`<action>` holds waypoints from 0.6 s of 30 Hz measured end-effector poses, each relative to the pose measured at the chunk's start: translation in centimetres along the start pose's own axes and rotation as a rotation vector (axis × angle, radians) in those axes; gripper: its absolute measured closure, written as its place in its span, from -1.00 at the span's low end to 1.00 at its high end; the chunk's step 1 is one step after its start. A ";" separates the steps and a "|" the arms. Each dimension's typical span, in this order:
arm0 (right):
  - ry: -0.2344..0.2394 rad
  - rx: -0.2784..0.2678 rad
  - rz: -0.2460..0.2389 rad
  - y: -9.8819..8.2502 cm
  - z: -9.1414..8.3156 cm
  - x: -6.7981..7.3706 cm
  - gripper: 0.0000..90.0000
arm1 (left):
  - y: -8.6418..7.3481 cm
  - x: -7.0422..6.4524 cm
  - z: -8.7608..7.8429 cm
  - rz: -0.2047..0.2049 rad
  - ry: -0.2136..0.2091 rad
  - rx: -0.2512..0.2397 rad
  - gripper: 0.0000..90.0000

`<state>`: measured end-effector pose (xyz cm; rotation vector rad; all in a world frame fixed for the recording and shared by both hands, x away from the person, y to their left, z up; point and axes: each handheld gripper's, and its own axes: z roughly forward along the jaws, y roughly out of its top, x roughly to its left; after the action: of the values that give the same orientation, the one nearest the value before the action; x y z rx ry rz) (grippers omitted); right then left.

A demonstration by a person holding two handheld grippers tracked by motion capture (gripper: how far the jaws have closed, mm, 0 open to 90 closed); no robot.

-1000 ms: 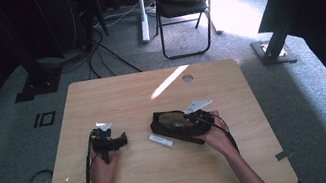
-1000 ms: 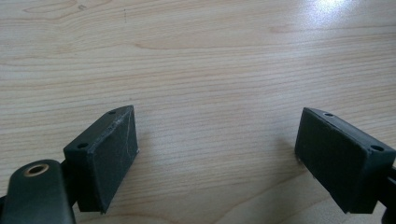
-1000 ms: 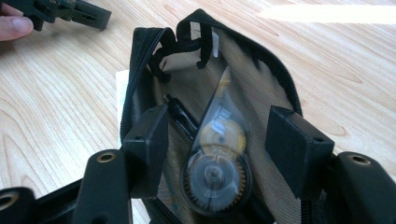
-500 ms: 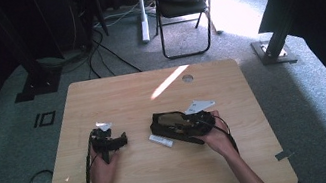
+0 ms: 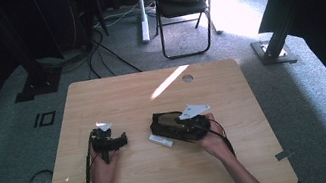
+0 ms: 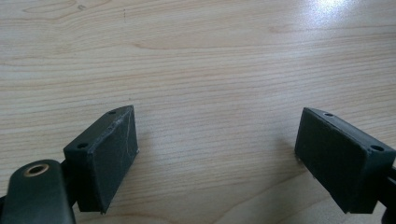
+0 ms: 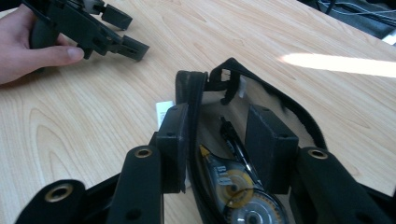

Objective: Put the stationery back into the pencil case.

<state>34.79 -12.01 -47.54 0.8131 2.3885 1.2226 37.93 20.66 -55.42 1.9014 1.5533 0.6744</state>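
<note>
Black fabric pouch (image 7: 261, 93) sits open on the worktop (image 5: 167, 182); right gripper (image 7: 219, 140), closing, straddles its near wall to steady it, while left gripper (image 6: 224, 144) rests wide open, empty.

Right claw (image 7: 219, 149) astride the near wall of an open black pouch (image 7: 299, 119): left jaw outside against the zip edge, right jaw inside the opening, jaws just now closing on that wall. Inside the pouch, a correction tape roller (image 7: 238, 191) with clear casing and yellow wheel, beside a black pen (image 7: 236, 142). White slip (image 7: 161, 112) peeking just left of the pouch. On the pale wooden bench (image 7: 93, 135), upper left, a hand (image 7: 28, 51) gripping the other claw (image 7: 119, 30), jaws apart.
</note>
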 end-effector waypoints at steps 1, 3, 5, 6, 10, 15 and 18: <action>0.001 0.000 0.000 0.0 0.0 0.1 0.32 | 0.0 0.0 0.0 0.000 0.000 0.000 -0.70; 0.007 -0.001 -0.001 0.0 0.2 0.2 0.32 | 0.0 0.0 0.0 0.000 0.000 0.000 -0.70; 0.013 0.000 -0.006 0.0 0.3 0.4 0.32 | 0.0 0.0 0.0 0.000 0.000 0.000 -0.70; 0.016 0.001 -0.005 0.0 0.4 0.5 0.32 | 0.0 0.0 0.0 0.000 0.000 0.000 -0.70; 0.027 0.003 -0.011 0.0 0.7 1.0 0.31 | 0.0 0.0 0.0 0.000 0.000 0.000 -0.70; 0.043 0.009 -0.018 0.0 1.1 1.5 0.28 | 0.0 0.0 0.0 0.000 0.000 0.000 -0.70; 0.048 0.010 -0.021 0.0 1.3 1.7 0.26 | 0.0 0.0 0.0 0.000 0.000 0.000 -0.70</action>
<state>34.15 -10.08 -48.35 0.7678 2.4367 1.2359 37.93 20.67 -55.42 1.9016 1.5530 0.6744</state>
